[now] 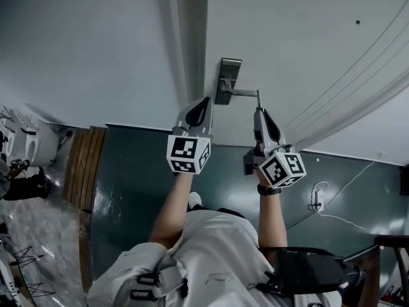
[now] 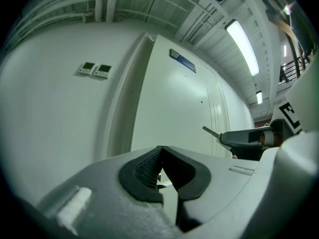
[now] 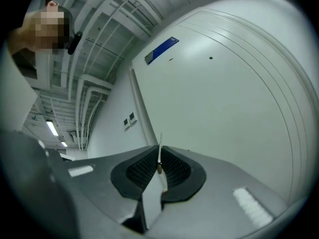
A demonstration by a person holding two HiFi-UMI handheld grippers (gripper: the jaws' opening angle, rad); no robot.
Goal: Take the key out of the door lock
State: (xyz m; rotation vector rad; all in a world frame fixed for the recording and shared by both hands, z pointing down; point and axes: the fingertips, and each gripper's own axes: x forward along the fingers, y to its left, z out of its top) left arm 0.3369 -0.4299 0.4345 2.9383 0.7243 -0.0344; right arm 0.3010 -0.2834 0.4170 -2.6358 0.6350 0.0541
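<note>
Counted: two grippers, namely left gripper (image 1: 206,101) and right gripper (image 1: 259,111); one key (image 3: 159,156); one door (image 1: 294,37); one door handle (image 1: 241,93); two wall panels (image 2: 87,67), (image 2: 103,71); one blue sign (image 2: 182,61).

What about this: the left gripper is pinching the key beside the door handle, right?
No. The right gripper is pinching the key beside the door handle. The right gripper view shows the thin key between its jaws. The left gripper is shut with no key.
</note>
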